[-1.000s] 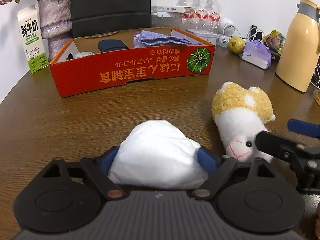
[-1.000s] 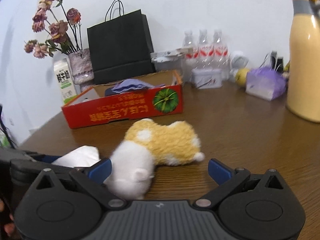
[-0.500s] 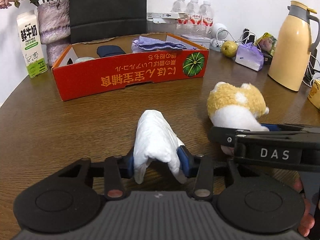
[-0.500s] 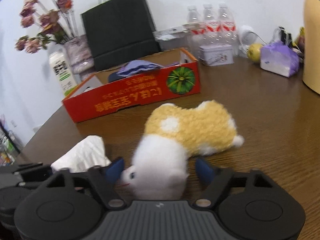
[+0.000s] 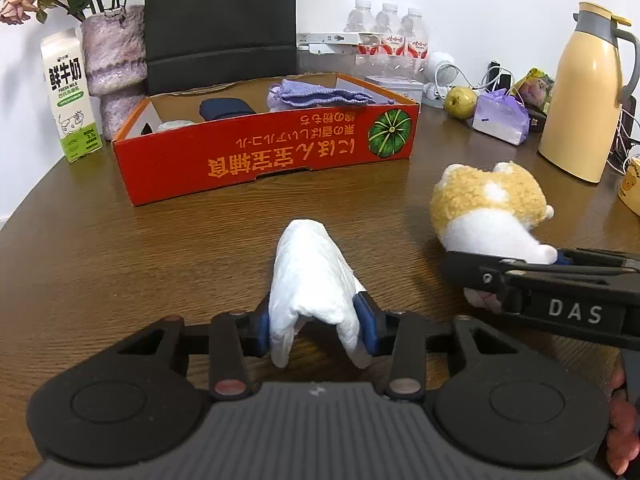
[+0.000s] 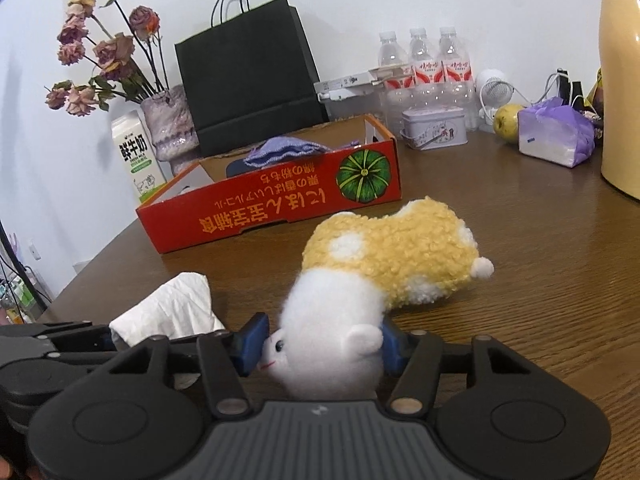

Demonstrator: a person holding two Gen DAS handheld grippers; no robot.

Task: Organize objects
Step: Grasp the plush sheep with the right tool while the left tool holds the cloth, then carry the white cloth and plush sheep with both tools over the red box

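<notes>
Left wrist view: the left gripper (image 5: 316,322) has its jaws pinched tight on a crumpled white tissue (image 5: 310,276), which sits right between the blue pads at 6 o'clock on the wooden table (image 5: 120,264). Right wrist view: the right gripper (image 6: 322,344) clamps the white head of the plush hamster (image 6: 384,268), its yellow body stretching toward 1 o'clock. The red cardboard box (image 5: 264,156) waits at 12 o'clock.
</notes>
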